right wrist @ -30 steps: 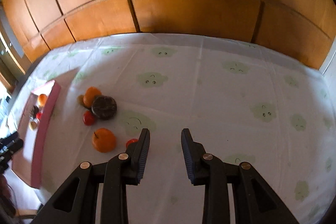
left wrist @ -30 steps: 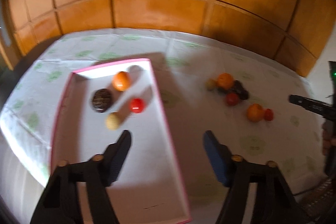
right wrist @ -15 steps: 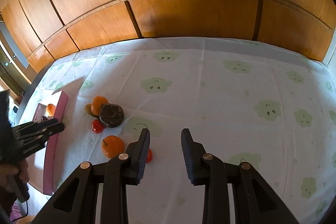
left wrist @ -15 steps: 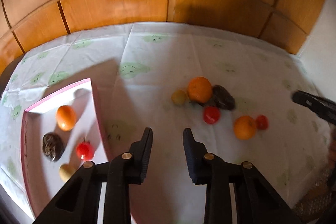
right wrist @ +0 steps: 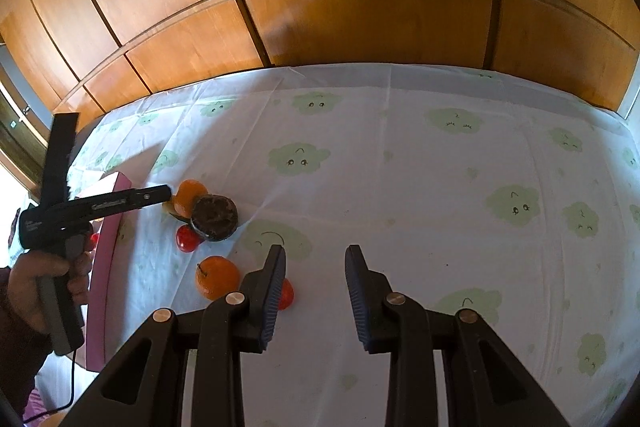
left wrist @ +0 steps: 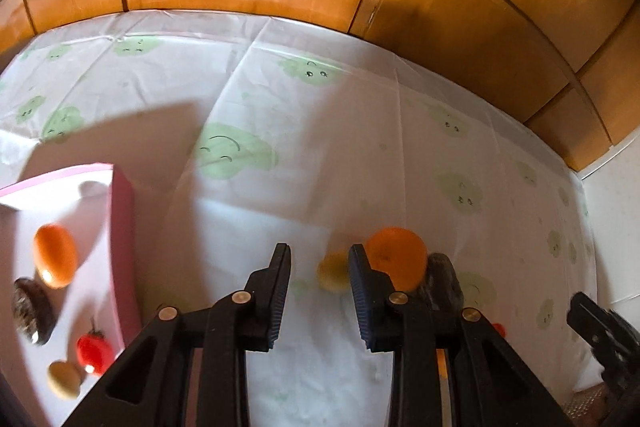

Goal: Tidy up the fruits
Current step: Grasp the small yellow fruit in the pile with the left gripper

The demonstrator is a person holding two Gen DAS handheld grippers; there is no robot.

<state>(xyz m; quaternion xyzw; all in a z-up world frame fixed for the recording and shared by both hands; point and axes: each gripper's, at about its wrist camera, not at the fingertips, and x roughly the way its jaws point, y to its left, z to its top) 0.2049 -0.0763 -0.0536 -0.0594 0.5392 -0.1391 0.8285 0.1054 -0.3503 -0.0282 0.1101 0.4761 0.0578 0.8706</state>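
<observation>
My left gripper's right finger [left wrist: 362, 291] covers part of the orange [left wrist: 396, 261] and the dark fruit [left wrist: 442, 283] beside it. The pink tray [left wrist: 122, 227] runs off the picture's left edge, its fruit blurred.

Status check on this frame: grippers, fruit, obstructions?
Left gripper open, nosing toward small yellow fruit. Right gripper open, empty. Four fruits in pink tray. Big orange crowds the yellow one.

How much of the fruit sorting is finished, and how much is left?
Roughly four fruits already lie in the pink tray. The left gripper, open and empty, nears the small yellow fruit beside an orange. About six pieces remain on the tablecloth; the right gripper is empty.
</observation>
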